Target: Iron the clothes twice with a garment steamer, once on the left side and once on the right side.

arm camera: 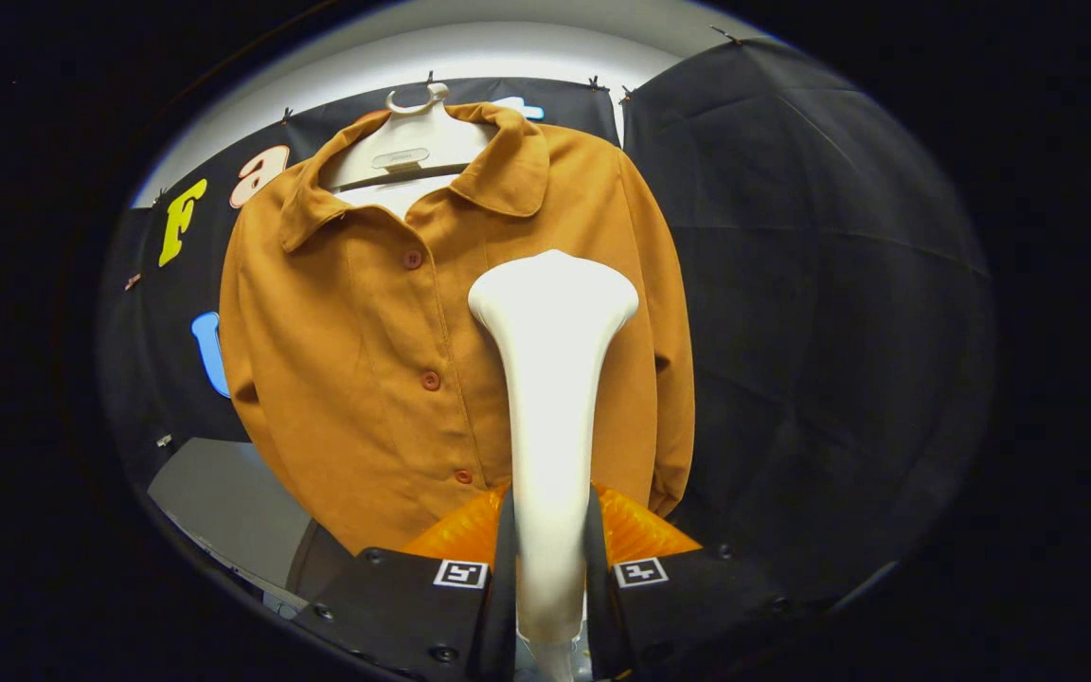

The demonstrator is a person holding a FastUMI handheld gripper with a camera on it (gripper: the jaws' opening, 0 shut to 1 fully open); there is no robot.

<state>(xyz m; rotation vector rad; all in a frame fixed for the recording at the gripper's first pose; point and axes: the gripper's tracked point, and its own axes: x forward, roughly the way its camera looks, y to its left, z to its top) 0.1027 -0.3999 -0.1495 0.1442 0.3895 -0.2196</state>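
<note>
The garment steamer [550, 379], one in number, stands clamped in the claw [550, 559], whose two fingers [506, 568] press on either side of its slim handle. Its long axis runs straight ahead from between the fingers, upright in the view, and it widens into a flared head at the far end. The head points at the shirt and lies over its front on the side right of the button row; whether it touches the cloth cannot be told. Beyond the steamer hangs one ochre shirt [366, 379], collar up, on one white hanger [413, 142] against the black booth wall. Four buttons [430, 381] run down its front. Below the shirt's left hem a grey counter [223, 502] shows in part.
</note>
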